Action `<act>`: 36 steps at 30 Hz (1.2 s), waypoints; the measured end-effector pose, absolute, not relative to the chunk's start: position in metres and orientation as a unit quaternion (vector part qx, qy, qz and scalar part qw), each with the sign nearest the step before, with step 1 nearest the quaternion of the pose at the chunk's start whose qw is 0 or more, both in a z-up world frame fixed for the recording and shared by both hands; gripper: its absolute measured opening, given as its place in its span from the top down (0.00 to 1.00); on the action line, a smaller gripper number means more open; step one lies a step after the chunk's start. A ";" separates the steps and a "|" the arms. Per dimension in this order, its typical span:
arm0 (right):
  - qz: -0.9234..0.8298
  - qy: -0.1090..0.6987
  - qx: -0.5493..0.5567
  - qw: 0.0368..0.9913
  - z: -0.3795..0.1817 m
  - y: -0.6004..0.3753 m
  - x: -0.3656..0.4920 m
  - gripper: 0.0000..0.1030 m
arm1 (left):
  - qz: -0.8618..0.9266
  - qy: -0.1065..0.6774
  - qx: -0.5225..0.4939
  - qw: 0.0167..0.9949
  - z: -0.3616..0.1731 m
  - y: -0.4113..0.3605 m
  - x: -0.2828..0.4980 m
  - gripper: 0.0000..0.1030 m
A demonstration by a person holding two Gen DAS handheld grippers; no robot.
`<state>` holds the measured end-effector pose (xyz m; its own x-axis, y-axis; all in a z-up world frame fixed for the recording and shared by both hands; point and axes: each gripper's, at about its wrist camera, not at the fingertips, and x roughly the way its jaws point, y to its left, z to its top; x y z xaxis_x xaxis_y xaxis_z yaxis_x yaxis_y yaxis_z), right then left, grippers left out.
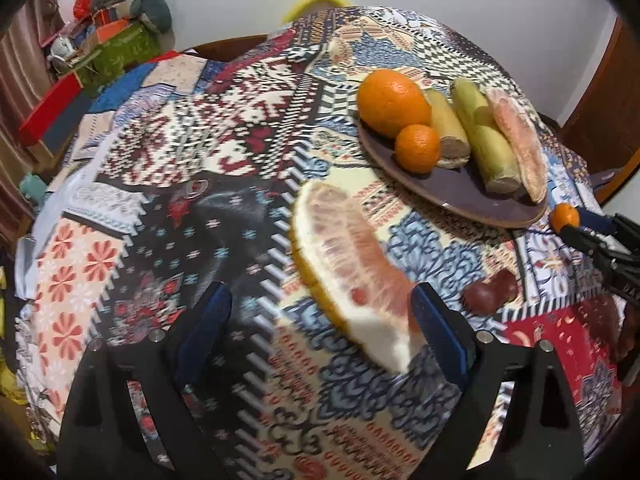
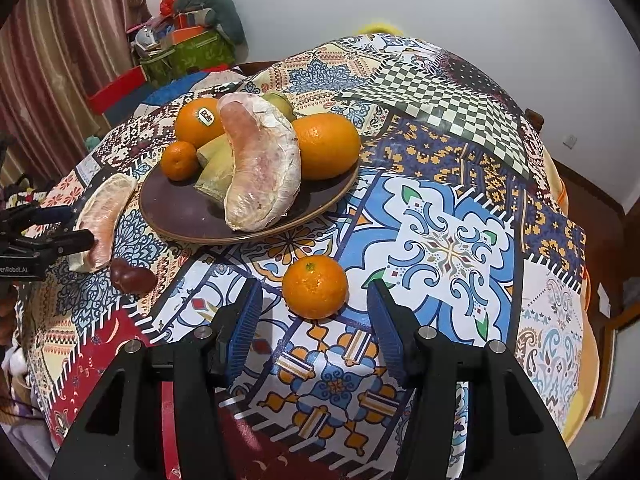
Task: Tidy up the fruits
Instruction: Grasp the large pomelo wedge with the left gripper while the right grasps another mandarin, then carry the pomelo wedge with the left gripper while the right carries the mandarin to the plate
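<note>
On the patterned surface [image 2: 448, 248]: one mandarin [image 2: 315, 287] between the spread, non-touching fingers of the right hand-held gripper [image 2: 316, 320]; one pomelo wedge [image 1: 352, 276] beside the plate [image 2: 176, 216] of fruit, left hand-held gripper [image 1: 324, 320] open, one pad touching it.

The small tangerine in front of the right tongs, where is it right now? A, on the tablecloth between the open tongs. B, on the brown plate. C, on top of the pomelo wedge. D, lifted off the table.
A: the small tangerine sits on the tablecloth between the open right tongs, pads not touching it, short of the brown plate.
</note>
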<state>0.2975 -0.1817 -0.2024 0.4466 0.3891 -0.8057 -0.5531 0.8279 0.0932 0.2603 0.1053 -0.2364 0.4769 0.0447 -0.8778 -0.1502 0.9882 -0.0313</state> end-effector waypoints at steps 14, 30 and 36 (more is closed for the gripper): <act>0.286 0.451 -0.083 0.842 -0.205 -0.182 0.303 0.69 | 0.043 0.501 -0.037 0.863 -0.247 0.090 0.286 0.44; 0.297 0.433 -0.090 0.846 -0.187 -0.181 0.274 0.69 | 0.012 0.521 -0.035 0.853 -0.236 0.091 0.238 0.45; 0.300 0.430 -0.086 0.847 -0.184 -0.179 0.269 0.69 | 0.034 0.525 -0.028 0.850 -0.242 0.086 0.243 0.44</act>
